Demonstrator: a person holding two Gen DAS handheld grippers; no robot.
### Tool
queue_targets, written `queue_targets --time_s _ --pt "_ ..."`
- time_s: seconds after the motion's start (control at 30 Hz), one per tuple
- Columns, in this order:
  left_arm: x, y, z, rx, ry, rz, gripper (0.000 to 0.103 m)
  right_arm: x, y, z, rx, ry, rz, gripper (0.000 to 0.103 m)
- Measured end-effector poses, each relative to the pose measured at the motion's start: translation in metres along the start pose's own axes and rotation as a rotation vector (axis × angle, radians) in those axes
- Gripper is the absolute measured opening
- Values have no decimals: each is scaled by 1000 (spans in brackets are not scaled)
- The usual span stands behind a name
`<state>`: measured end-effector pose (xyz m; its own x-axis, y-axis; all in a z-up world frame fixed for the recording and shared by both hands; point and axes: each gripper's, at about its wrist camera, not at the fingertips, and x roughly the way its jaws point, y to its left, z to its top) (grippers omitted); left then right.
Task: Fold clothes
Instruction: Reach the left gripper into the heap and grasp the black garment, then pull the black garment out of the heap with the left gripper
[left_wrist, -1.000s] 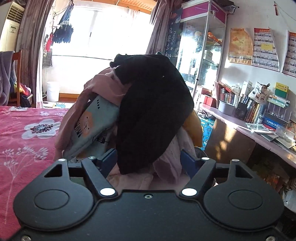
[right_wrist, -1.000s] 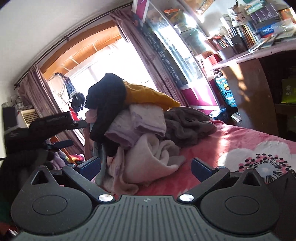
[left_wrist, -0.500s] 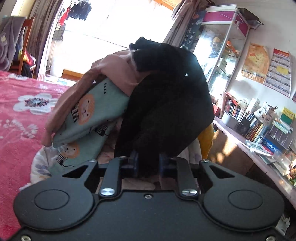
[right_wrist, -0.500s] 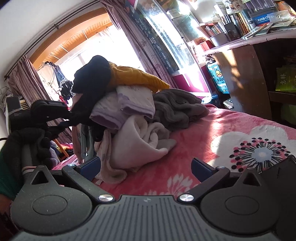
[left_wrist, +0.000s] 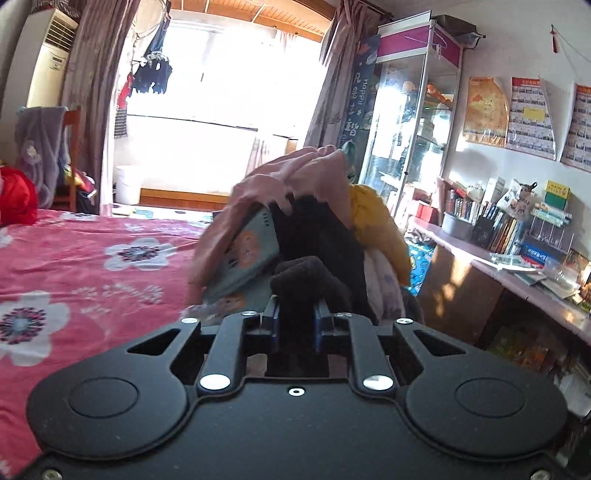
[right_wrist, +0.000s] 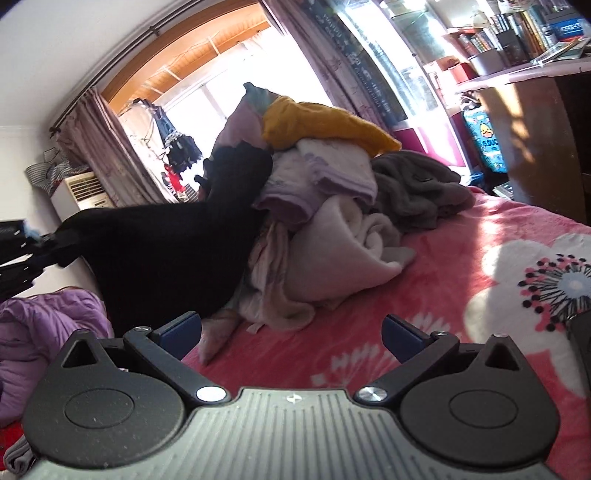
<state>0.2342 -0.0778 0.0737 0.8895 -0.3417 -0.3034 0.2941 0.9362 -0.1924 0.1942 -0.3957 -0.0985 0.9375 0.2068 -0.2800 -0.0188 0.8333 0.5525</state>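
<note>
our left gripper (left_wrist: 294, 325) is clenched on a bunched edge of the black garment (right_wrist: 177, 254), which stretches from the heap of clothes (right_wrist: 332, 221) on the pink flowered bedspread (right_wrist: 480, 266) out toward the left, part of it draped over the heap. our right gripper (right_wrist: 291, 334) hangs low over the bedspread with its fingers spread wide and nothing between them.

we judge the black garment to be soft, thick knit or fleece: light enough for one gripper, limp, and grippy rather than slippery. it will sag and fold on itself wherever we do not hold it. nothing about it is fragile, but it may drag its neighbours along, since the yellow garment (right_wrist: 325, 125) and the lilac pieces (right_wrist: 317, 177) touch it and sit loosely stacked.

for folding we think the better hold is at two points on one hem or at the shoulders, well apart, so the cloth hangs flat. we cannot tell which edge we have now.
</note>
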Motion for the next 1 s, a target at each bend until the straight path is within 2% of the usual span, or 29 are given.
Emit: queue_targets --time_s 0.27,0.43,0.53,0.67,0.7,0.73,0.8,0.9,1.0 --pt "-70 25 -6 -20 -11 43 15 -12 26 -20 -57 41 29 103" --pt "-107 46 -31 -82 12 59 15 -22 44 -36 -109 95 86 103" --pt "-125 53 -57 -120 56 19 15 -28 52 -46 -99 133 110 103" --pt "-138 47 -97 -120 155 -157 17 -34 50 -58 45 234 146 103" --pt "-139 43 -107 -111 182 -188 23 -37 48 -61 85 255 163 103" --pt "-141 41 -115 -112 193 -200 38 -41 47 -64 125 276 180 103" --pt "-147 45 -126 -154 183 -202 59 -47 44 -70 206 317 214 103" --pt "-154 59 -137 -231 162 -188 59 -60 46 -80 239 353 221 103" --pt "-155 79 -146 -300 162 -103 59 -69 45 -89 287 383 205 103"
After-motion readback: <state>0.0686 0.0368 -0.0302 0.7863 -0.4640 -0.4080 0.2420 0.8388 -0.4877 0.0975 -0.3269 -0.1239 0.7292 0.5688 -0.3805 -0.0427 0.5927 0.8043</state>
